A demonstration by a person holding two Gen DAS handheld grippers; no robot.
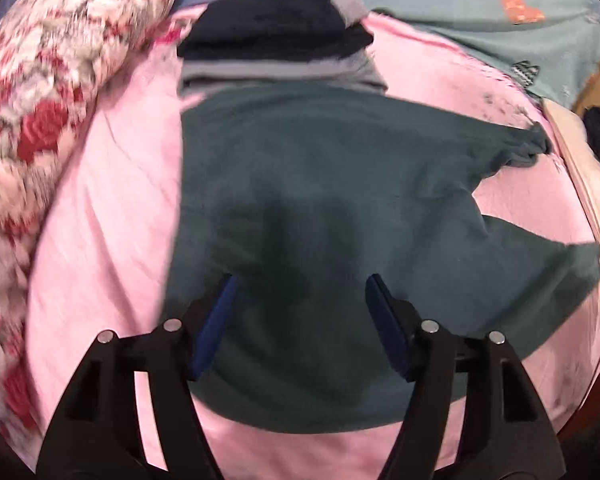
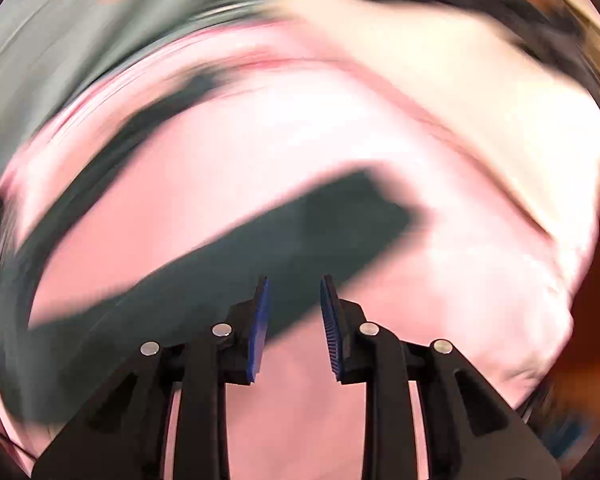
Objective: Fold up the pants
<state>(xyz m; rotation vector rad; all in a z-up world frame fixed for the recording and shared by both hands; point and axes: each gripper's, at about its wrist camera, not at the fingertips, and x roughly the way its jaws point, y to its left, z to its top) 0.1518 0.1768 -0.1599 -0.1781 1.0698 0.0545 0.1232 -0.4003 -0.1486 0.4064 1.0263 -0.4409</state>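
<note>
Dark teal pants [image 1: 320, 184] lie spread on a pink sheet [image 1: 112, 216], one leg end bunched at the right. My left gripper [image 1: 300, 280] hovers over the near part of the pants, its blue pads wide apart with nothing between them. In the blurred right wrist view, a teal leg of the pants [image 2: 260, 236] runs diagonally across the pink sheet [image 2: 228, 160]. My right gripper [image 2: 294, 282] stands over the near edge of that leg, its jaws a little apart, and nothing is pinched between the pads.
A stack of folded dark and grey clothes [image 1: 276, 40] sits beyond the pants. A red-and-white floral pillow [image 1: 48, 80] lies at the left. A pale green blanket [image 1: 480, 12] covers the far right, and a wooden bed edge [image 1: 588, 184] runs down the right side.
</note>
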